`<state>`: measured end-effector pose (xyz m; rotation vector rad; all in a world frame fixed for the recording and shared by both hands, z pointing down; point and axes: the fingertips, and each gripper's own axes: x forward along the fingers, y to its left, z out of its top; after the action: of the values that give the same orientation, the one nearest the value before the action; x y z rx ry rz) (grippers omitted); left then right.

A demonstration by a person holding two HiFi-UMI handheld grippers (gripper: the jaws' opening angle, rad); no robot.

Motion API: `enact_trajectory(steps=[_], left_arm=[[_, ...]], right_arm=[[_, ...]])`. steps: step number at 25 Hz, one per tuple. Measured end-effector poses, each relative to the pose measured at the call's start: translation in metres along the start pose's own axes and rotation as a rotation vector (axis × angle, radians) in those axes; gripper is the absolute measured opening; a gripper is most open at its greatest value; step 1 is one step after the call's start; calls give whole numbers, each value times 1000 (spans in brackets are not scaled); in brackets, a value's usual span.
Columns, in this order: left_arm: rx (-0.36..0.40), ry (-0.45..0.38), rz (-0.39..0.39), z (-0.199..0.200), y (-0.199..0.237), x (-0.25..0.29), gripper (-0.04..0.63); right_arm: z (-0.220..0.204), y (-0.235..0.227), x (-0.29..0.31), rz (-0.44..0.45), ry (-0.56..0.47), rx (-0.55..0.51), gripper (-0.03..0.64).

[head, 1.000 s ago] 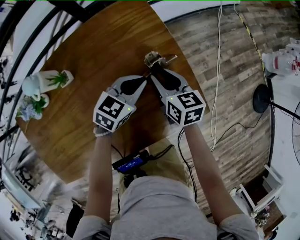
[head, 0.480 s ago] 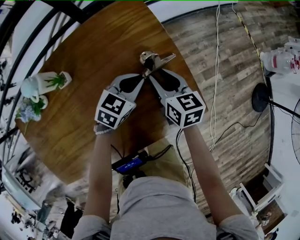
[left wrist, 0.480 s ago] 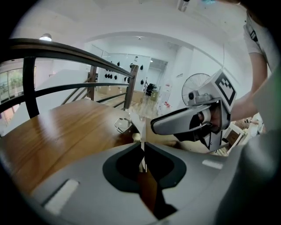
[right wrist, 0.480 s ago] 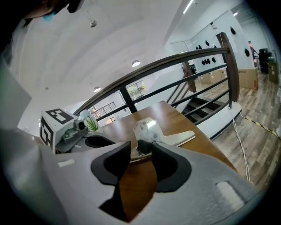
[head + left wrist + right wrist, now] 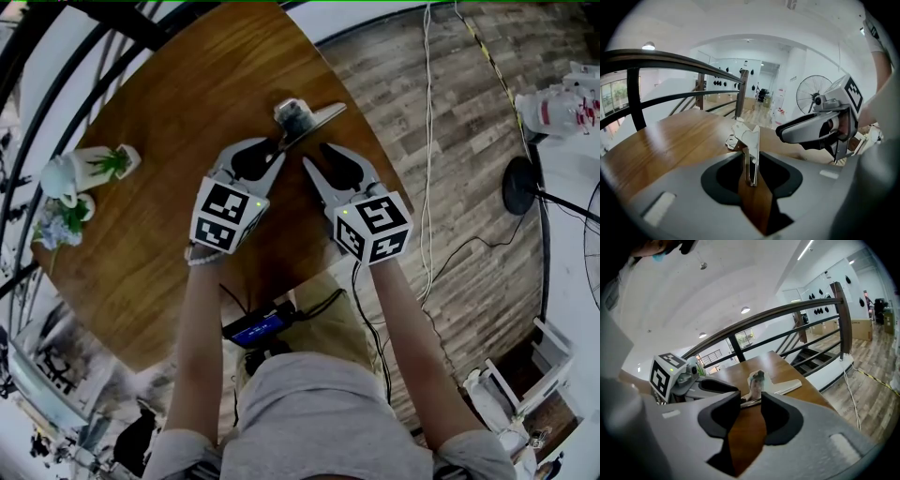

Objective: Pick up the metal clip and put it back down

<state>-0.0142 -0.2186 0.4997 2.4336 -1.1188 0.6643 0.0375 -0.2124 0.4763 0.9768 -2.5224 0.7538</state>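
The metal clip [image 5: 302,116] lies on the round wooden table [image 5: 178,103] near its far right edge, its broad flat wing pointing right. My left gripper [image 5: 278,147] has just been opening; its jaws now stand apart on either side of the clip's thin handle [image 5: 751,161], with a gap on each side. My right gripper [image 5: 314,157] is open just short of the clip [image 5: 758,382], nothing between its fingers. In the right gripper view the left gripper [image 5: 727,391] reaches in from the left.
A white pot with a green plant [image 5: 94,161] and a small bunch of flowers [image 5: 59,221] stand at the table's left. A dark railing [image 5: 670,58] runs behind the table. Cables [image 5: 429,141] and a fan base [image 5: 521,192] are on the floor to the right.
The left gripper's jaws have spread apart and let go of the clip's handle. The right gripper has drawn back slightly from the clip.
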Motion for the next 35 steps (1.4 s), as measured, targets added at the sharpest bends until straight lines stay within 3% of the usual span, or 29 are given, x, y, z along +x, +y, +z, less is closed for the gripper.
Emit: enact_trajectory(steps=[3,5,6,16,35], left_arm=[[23,-19,22,4,1,-8,109],[37,-39,45,8,3,-16,48],[46,-49,53,11,3,-20,11],[105,-147,46,36,-21,-74,12],[174,-275,42,52,-66,-203,12]], right_arm=[[2,4,-6,-30,-21,-23,91],[3,7,-11,-58,-37,-44,-2],[5,9,-14,-70,-46,-52,-8],[20,44,-48,-119,-157,-59,-2],[41,140,-127,-201,-304,-201,-2]])
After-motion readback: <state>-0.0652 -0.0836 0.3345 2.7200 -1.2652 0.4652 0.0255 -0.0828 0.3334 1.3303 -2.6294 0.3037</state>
